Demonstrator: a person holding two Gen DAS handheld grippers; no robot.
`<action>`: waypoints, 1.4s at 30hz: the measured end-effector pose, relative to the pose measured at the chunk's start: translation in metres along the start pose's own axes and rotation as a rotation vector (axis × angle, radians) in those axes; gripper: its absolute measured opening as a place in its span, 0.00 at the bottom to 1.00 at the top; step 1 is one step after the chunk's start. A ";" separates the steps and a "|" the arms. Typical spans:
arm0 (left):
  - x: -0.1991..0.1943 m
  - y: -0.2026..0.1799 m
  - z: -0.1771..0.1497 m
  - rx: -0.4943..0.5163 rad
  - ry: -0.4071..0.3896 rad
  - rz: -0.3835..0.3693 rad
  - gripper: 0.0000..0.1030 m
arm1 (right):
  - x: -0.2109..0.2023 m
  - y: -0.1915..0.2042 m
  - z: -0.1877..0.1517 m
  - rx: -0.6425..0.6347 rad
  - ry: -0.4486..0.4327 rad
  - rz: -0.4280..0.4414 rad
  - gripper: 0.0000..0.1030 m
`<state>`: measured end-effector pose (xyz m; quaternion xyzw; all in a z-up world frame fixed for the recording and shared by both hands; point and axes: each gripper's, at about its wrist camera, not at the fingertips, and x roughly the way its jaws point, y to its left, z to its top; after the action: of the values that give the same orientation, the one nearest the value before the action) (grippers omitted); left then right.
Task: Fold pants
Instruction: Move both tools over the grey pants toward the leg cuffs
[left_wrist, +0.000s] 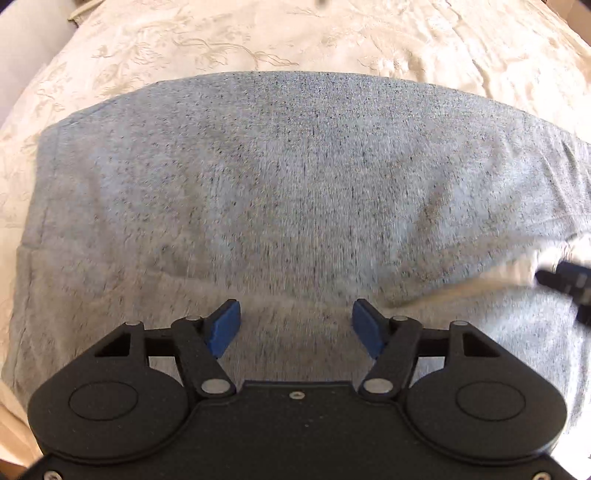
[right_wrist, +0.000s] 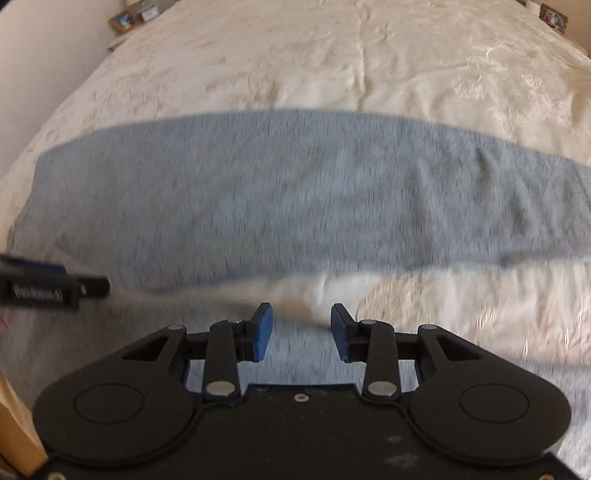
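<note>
1. Left wrist view: your left gripper (left_wrist: 295, 325) hangs over the grey pants (left_wrist: 295, 184), its blue pads (left_wrist: 224, 326) spread wide with nothing between them. Grey fabric shows in the gap; whether the tips touch it cannot be told.

2. Grey pants: heathered knit, laid crosswise on the bedspread (left_wrist: 295, 37) as a broad band running left to right. A hemmed edge lies at the left end. A second run of grey cloth lies nearer you, beneath the gripper body. Shallow creases cross the middle.

3. Bedspread: cream, with an embroidered floral pattern, lightly wrinkled. It shows beyond the far edge of the pants and in a pale wedge at the right, between the two grey runs.

4. Right wrist view: your right gripper (right_wrist: 301, 330) has its jaws parted and holds nothing. Its blue pads (right_wrist: 263, 332) sit over the spot where the nearer grey cloth meets the cream wedge. This picture is blurred.

5. Same view: the pants (right_wrist: 295, 192) stretch across the whole frame, with the bedspread (right_wrist: 332, 55) running far behind them.

6. Same view, left edge: the black tip of your left gripper (right_wrist: 55, 284) reaches in over the grey cloth, carrying white lettering too smeared to read.

7. Far corners: small framed items (right_wrist: 552, 16) sit beyond the bed, too small to identify.
</note>
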<state>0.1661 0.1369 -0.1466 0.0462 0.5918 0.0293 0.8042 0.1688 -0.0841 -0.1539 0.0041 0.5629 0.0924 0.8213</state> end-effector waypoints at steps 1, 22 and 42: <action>-0.002 -0.002 -0.006 -0.002 -0.004 0.004 0.67 | 0.001 0.000 -0.015 -0.024 0.018 -0.025 0.34; -0.002 -0.084 -0.082 0.148 -0.006 0.089 0.73 | -0.078 -0.187 -0.120 0.433 -0.034 -0.363 0.34; 0.017 -0.082 -0.071 0.023 0.062 0.197 1.00 | -0.070 -0.230 -0.140 0.609 -0.013 -0.273 0.35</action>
<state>0.1028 0.0600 -0.1925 0.1125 0.6094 0.1029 0.7780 0.0484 -0.3354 -0.1656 0.1743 0.5546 -0.1910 0.7909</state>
